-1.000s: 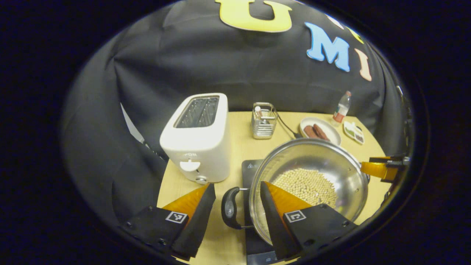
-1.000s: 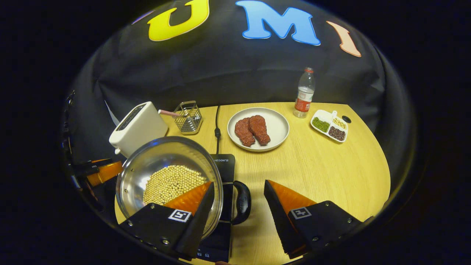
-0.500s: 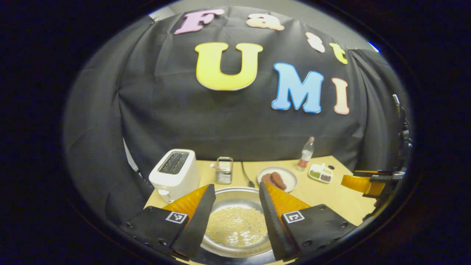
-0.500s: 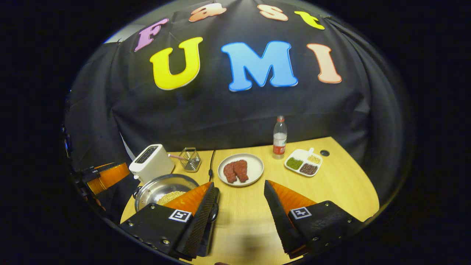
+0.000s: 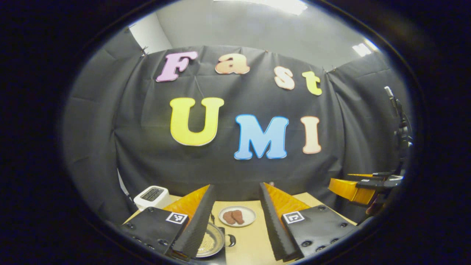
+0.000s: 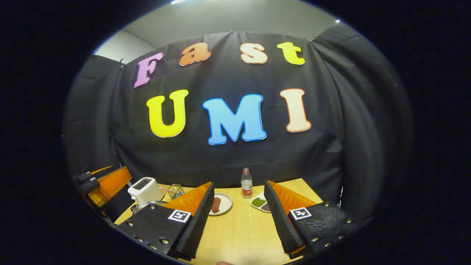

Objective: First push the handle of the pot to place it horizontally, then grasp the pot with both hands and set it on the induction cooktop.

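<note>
The steel pot [image 5: 209,243] holding pale beans sits low on the table, far below my left gripper [image 5: 235,221]. Its black side handle [image 5: 231,240] points right. A dark edge of the cooktop [image 5: 222,231] shows beside the rim. My left gripper is open, with nothing between its fingers. In the right gripper view a sliver of the pot rim [image 6: 145,203] shows behind my right gripper's left finger. My right gripper [image 6: 237,218] is open, holding nothing, high above the table. Each gripper appears at the side of the other's view: the right gripper [image 5: 353,187] and the left gripper [image 6: 106,180].
A white toaster [image 6: 144,189] and a wire basket [image 6: 176,190] stand at the back left. A plate with meat [image 5: 237,216] lies mid-table. A water bottle [image 6: 246,183] and a compartment dish [image 6: 259,202] are at the back right.
Both grippers, open throughout, have lifted and drawn back from the pot's handles. The pot stays below on the cooktop and the table now looks small and far.
</note>
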The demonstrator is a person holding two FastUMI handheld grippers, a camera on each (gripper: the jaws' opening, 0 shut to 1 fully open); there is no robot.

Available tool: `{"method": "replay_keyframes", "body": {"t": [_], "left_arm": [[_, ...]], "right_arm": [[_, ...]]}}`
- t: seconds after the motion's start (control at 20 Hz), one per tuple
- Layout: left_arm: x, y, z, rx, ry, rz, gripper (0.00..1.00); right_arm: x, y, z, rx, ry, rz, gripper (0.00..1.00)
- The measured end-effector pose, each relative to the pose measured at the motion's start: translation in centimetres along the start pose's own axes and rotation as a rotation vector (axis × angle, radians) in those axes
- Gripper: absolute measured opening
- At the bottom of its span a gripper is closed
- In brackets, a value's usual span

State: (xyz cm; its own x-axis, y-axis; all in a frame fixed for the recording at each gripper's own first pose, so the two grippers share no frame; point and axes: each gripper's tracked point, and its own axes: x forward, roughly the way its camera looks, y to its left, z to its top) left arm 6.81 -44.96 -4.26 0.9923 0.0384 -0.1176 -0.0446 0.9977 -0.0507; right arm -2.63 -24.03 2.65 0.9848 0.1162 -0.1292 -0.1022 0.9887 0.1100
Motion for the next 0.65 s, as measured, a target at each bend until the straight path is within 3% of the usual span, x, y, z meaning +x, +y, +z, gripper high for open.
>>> {"method": "replay_keyframes", "body": {"t": [0.05, 0.1, 0.15, 0.2, 0.5, 0.65], "left_arm": [[-0.7, -1.2, 0.5, -0.001, -0.016, -0.006, 0.80], [-0.9, -2.3, 0.6, -0.002, -0.022, -0.006, 0.94], [-1.4, -3.0, 0.6, 0.004, -0.020, 0.000, 0.95], [-1.6, -3.5, 0.6, 0.009, -0.014, 0.010, 0.95], [-3.3, -4.4, 0.4, 0.001, 0.011, 0.068, 0.95], [-3.5, -4.5, 0.7, 0.010, 0.008, 0.049, 0.95]], "right_arm": [[-0.6, -0.7, 0.9, 0.006, -0.018, 0.008, 0.89], [-1.1, -1.5, 1.2, 0.011, -0.028, 0.010, 0.96], [-1.6, -2.5, 1.4, 0.010, -0.035, 0.009, 0.90], [-2.0, -3.3, 1.5, 0.009, -0.032, 0.009, 0.98], [-2.4, -5.4, 1.4, -0.014, -0.022, 0.035, 0.98], [-2.3, -5.6, 1.7, -0.017, -0.039, 0.012, 0.98]]}}
